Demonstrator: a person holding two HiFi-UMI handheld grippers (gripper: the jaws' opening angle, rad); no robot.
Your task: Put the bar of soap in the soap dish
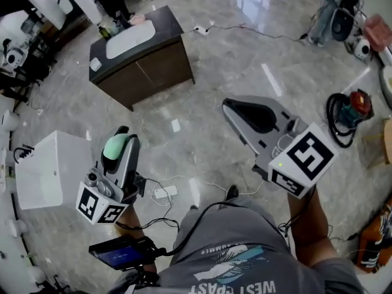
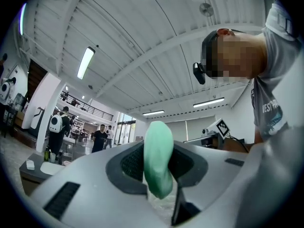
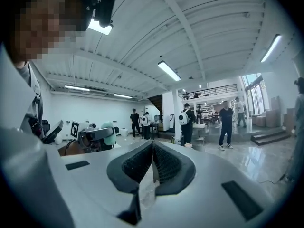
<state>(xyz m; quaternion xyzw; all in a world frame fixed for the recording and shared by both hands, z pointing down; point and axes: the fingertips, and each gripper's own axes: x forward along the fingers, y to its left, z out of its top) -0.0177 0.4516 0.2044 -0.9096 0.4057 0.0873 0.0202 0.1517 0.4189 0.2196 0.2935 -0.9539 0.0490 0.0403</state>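
The green bar of soap point(image 2: 158, 158) is clamped edge-on in the left claw point(image 1: 120, 141). The right claw point(image 3: 153, 161) is shut on nothing. The worktop point(image 1: 165, 24) lies well ahead, up-left, nearer the left claw. No soap dish can be picked out there.

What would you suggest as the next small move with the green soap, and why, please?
Probably carry the left gripper toward the dark cabinet with the white basin. It is shut on the bar of soap, yet the cabinet stands across the floor, well away. A small white item on its countertop may be the dish; too small to tell.
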